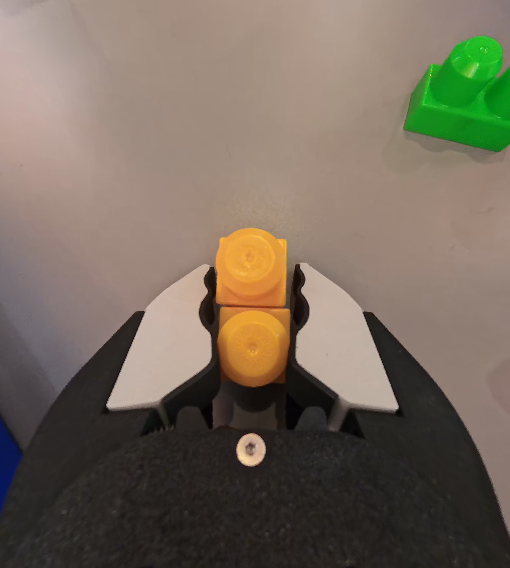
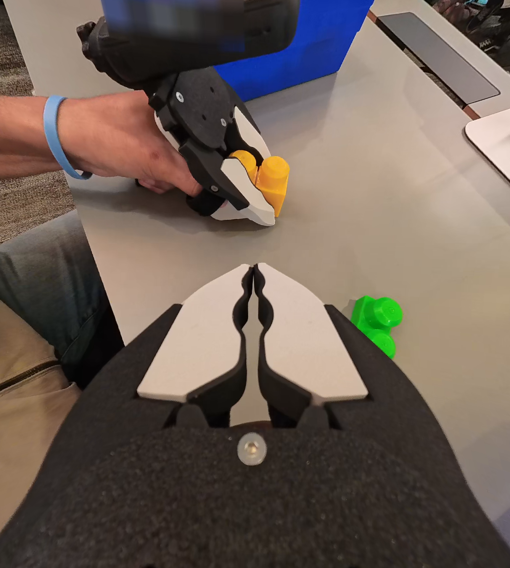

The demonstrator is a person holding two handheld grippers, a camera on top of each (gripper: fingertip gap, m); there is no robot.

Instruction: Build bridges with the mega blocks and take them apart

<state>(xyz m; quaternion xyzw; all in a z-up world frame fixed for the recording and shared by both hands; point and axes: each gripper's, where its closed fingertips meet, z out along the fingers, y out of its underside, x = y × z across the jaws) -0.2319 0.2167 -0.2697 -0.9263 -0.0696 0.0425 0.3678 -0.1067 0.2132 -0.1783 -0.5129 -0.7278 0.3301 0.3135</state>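
Observation:
Two yellow single-stud blocks point(image 1: 252, 344) sit one behind the other between the fingers of my left gripper point(image 1: 253, 267). The gripper is shut on the near one, and the far one point(image 1: 250, 270) pokes out past the tips. In the right wrist view the left gripper point(image 2: 270, 187) holds the yellow blocks point(image 2: 273, 181) tilted, low on the grey table point(image 2: 370, 184). A green two-stud block point(image 1: 475, 101) lies on its side to the right, apart from both grippers. My right gripper point(image 2: 253, 266) is shut and empty, with the green block point(image 2: 376, 319) just right of it.
A blue bin point(image 2: 293, 61) stands at the back of the table behind the left gripper. A white tray point(image 2: 499, 144) and a flat grey panel point(image 2: 438, 52) lie at the right edge. The person's hand point(image 2: 109, 144) and legs are at the left. The grippers' ends are close to 15 cm from one another.

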